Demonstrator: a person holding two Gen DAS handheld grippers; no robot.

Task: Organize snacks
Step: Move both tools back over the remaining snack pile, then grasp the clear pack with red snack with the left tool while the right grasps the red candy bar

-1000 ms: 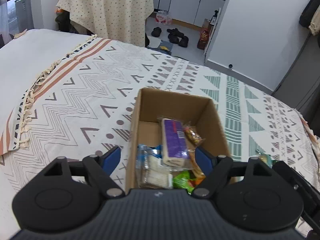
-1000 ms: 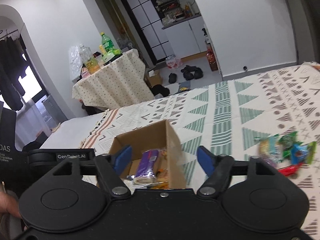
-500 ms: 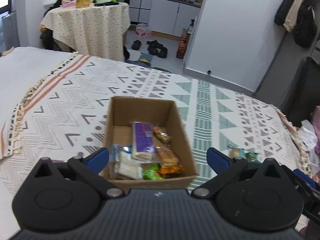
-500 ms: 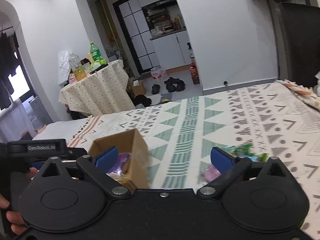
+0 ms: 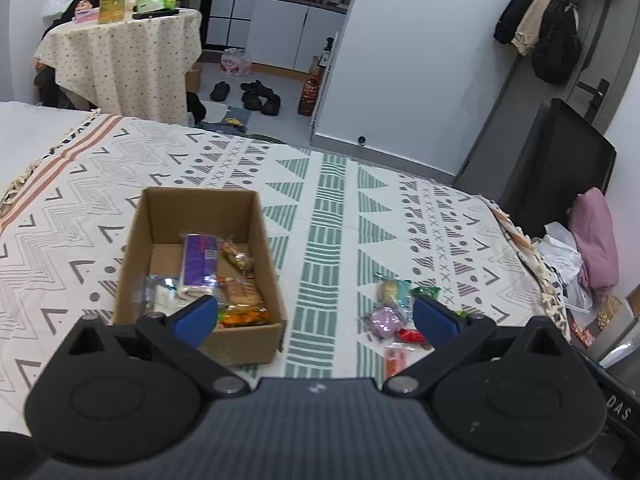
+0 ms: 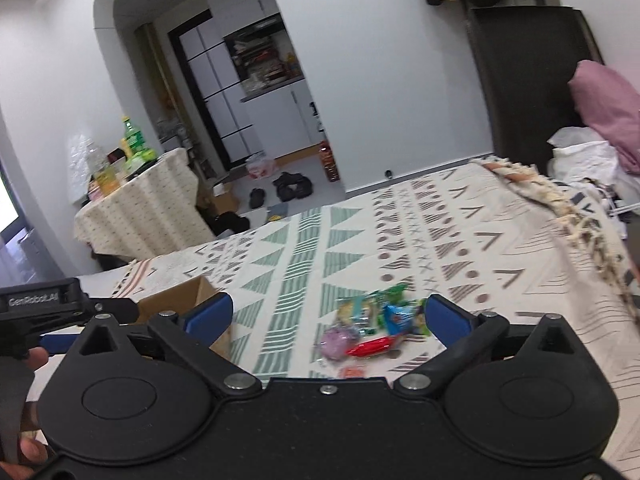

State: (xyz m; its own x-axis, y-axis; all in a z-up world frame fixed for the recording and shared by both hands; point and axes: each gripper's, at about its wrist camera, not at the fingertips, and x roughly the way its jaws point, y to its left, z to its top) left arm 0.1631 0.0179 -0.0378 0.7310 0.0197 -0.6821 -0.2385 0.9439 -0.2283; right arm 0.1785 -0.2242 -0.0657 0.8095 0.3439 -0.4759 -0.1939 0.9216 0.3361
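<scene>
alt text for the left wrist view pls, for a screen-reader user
An open, empty left gripper hangs over a patterned bedspread, between a cardboard box partly filled with wrapped snacks on the left and a small pile of loose snacks on the right. Behind the bed are a cloth-covered table with bottles, shoes on the floor and a kitchen doorway.

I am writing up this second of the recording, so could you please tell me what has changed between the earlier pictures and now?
Both views have swung from the cardboard box toward the loose snacks on the patterned blanket. The left gripper and right gripper have just been opening and now stand wide, with nothing gripped. The box, the purple packet inside it and the loose pile lie as before.
</scene>
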